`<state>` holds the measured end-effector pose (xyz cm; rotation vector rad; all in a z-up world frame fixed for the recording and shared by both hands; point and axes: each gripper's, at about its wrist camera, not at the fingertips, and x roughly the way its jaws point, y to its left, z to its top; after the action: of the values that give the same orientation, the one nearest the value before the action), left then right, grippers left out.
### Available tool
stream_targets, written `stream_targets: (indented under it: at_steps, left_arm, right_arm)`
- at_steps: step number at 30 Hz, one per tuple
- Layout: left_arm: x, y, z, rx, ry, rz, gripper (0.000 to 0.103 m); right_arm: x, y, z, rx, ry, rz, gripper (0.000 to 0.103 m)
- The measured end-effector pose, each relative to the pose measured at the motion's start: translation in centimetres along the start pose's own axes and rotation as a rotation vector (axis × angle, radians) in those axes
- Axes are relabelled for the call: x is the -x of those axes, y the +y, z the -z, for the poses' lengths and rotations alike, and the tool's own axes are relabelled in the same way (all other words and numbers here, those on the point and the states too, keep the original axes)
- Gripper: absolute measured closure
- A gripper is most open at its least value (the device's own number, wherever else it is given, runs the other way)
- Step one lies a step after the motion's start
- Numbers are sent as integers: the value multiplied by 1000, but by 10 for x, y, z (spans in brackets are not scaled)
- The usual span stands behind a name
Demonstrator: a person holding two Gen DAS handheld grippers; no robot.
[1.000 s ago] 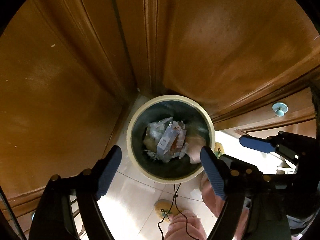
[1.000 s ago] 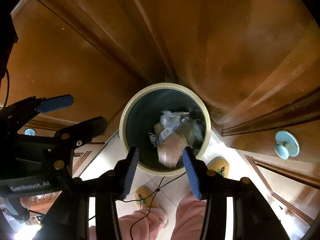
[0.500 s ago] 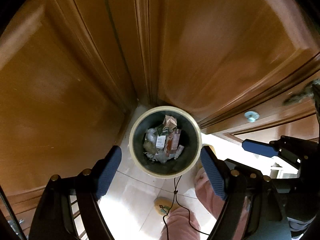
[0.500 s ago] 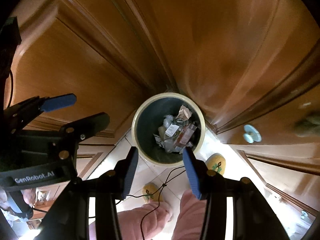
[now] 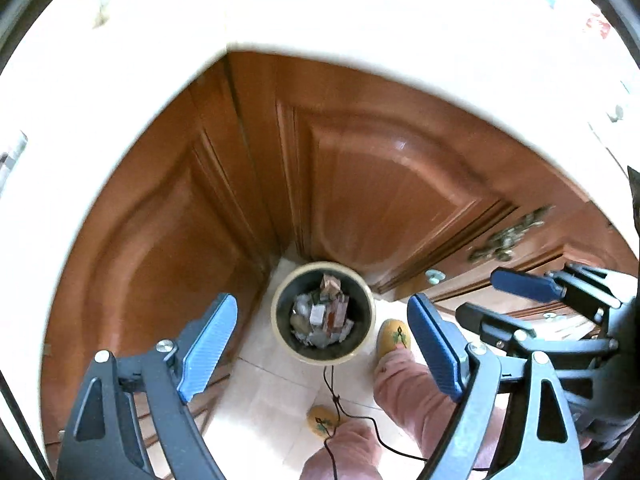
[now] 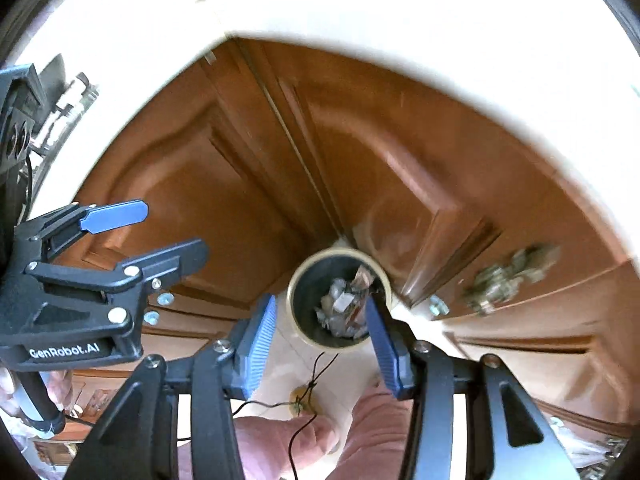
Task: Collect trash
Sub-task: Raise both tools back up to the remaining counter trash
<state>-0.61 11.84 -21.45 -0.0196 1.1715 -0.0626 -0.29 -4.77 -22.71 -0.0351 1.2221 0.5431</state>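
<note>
Blue pads (image 5: 208, 346) of the left hand-held gripper (image 5: 322, 348) stood wide apart with nothing between them, held high above the floor. The right hand-held gripper (image 6: 320, 338) was likewise parted and empty, its own blue pads (image 6: 260, 344) a little closer together; it also showed at the right edge of the left wrist view (image 5: 520, 308), just as the left one showed at the left edge of the right wrist view (image 6: 120, 236).

Framed between each pair of fingers, far below, sat a round trash bin (image 5: 280, 330) with a cream rim and dark inside, standing on the pale tiled floor (image 5: 276, 392) in the corner where two brown wooden cabinet doors (image 5: 380, 200) met. Inside it lay the trash (image 5: 324, 316): crumpled white papers and a reddish-brown carton piece leaning upright toward the back.

Near the bin stood the person's feet in yellow slippers (image 5: 394, 336), with pink trouser legs (image 5: 404, 388) above them and a thin black cable (image 5: 334, 396) dangling between. A white desk (image 5: 360, 20) edge curved above the cabinet doors, overexposed and blurred.
</note>
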Motion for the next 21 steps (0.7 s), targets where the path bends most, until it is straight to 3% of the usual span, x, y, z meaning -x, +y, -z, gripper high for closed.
stream_targets:
  at_steps: [8, 16, 21]
  left_arm:
    - [70, -15, -22, -41, -75, -10, 17]
    - [141, -33, -74, -100, -203, -4, 17]
    - [166, -45, -106, -128, -279, 6, 9]
  right_arm:
    - [73, 9, -15, 43, -123, 13, 56]
    - [153, -5, -45, 29, -294, 56, 56]
    - [193, -21, -68, 5, -359, 101, 56]
